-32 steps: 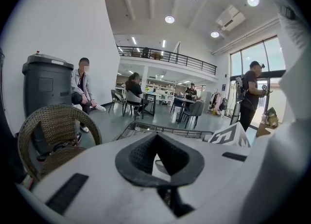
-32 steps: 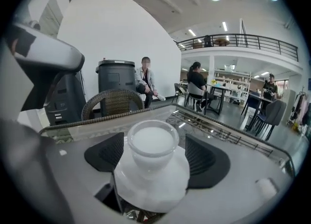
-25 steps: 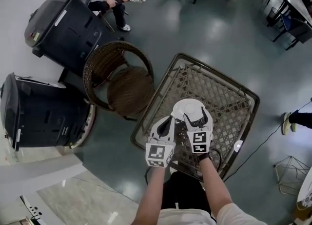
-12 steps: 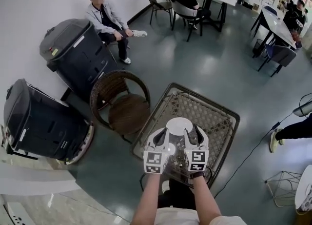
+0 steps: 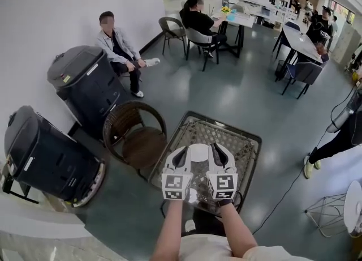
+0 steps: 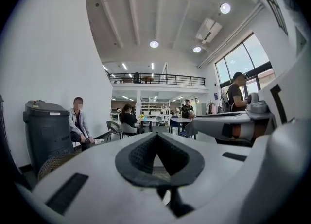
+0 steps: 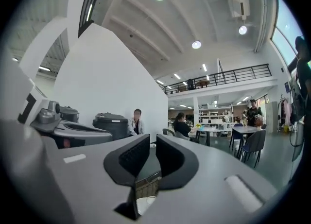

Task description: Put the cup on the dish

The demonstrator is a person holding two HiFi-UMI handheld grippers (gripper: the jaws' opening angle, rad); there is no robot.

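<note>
Closing ribbed black fingers of the right gripper on empty air, holding those of the left gripper pinched shut and empty, both above the small white cup resting on the round white dish, atop the square woven-wicker tabletop.

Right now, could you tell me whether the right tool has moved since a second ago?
Yes. The right tool has drawn back off the white dish, toward the near edge of the wicker table; its jaws are closing on nothing.

Left gripper shut; right gripper closing, empty — side by side
</note>
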